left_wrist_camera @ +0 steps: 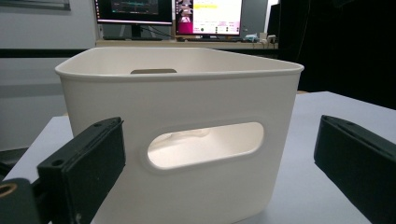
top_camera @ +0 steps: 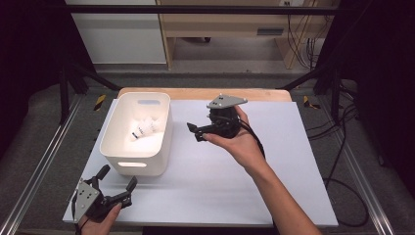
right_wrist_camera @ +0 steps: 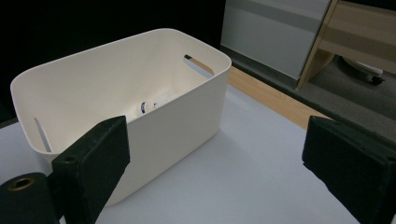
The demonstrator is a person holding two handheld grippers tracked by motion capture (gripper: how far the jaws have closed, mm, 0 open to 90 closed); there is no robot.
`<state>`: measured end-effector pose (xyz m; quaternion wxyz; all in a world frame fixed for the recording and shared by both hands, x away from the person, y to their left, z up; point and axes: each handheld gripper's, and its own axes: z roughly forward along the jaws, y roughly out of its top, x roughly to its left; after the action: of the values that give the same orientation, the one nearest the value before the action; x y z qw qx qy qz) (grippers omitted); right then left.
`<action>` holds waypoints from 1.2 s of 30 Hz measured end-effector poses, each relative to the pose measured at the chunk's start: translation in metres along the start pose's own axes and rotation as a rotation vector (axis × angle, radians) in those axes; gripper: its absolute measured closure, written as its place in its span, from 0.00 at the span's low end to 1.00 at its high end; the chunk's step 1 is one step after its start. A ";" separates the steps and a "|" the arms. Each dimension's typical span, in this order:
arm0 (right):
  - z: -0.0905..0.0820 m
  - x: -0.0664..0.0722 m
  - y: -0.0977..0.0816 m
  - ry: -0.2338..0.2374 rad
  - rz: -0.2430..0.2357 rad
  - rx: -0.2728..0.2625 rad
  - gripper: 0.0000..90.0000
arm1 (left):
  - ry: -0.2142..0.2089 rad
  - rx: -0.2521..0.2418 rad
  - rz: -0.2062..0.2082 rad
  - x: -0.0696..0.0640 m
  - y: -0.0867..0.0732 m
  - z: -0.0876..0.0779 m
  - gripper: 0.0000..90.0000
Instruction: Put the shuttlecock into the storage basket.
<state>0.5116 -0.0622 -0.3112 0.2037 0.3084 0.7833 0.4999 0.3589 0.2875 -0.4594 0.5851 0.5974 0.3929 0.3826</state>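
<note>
Shuttlecocks point(top_camera: 145, 128), white and feathered with rounded cork ends, lie on the floor of a white plastic bin point(top_camera: 161, 147), a smooth rounded-rectangular tub with slotted handles, standing near the far left corner of the grey tabletop point(top_camera: 274, 186). Right gripper point(top_camera: 195, 132): held above mid-table just right of the bin, palm up, jaws pointing left toward its rim, spread wide with nothing between them; the shuttlecocks sit beyond them, inside the bin. Left gripper point(top_camera: 117, 177): at the near left corner, held low, jaws spread and empty, aimed at the bin's near wall and its handle slot point(left_wrist_camera: 205, 144), just clear of it.
</note>
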 end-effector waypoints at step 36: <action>-0.042 -0.049 -0.028 -0.099 0.091 -0.101 0.04 | -0.005 -0.001 0.002 0.000 0.000 -0.001 0.02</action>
<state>0.5134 -0.1320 -0.3186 0.2345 0.3571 0.7314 0.5315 0.3585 0.2879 -0.4598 0.5862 0.5984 0.3906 0.3817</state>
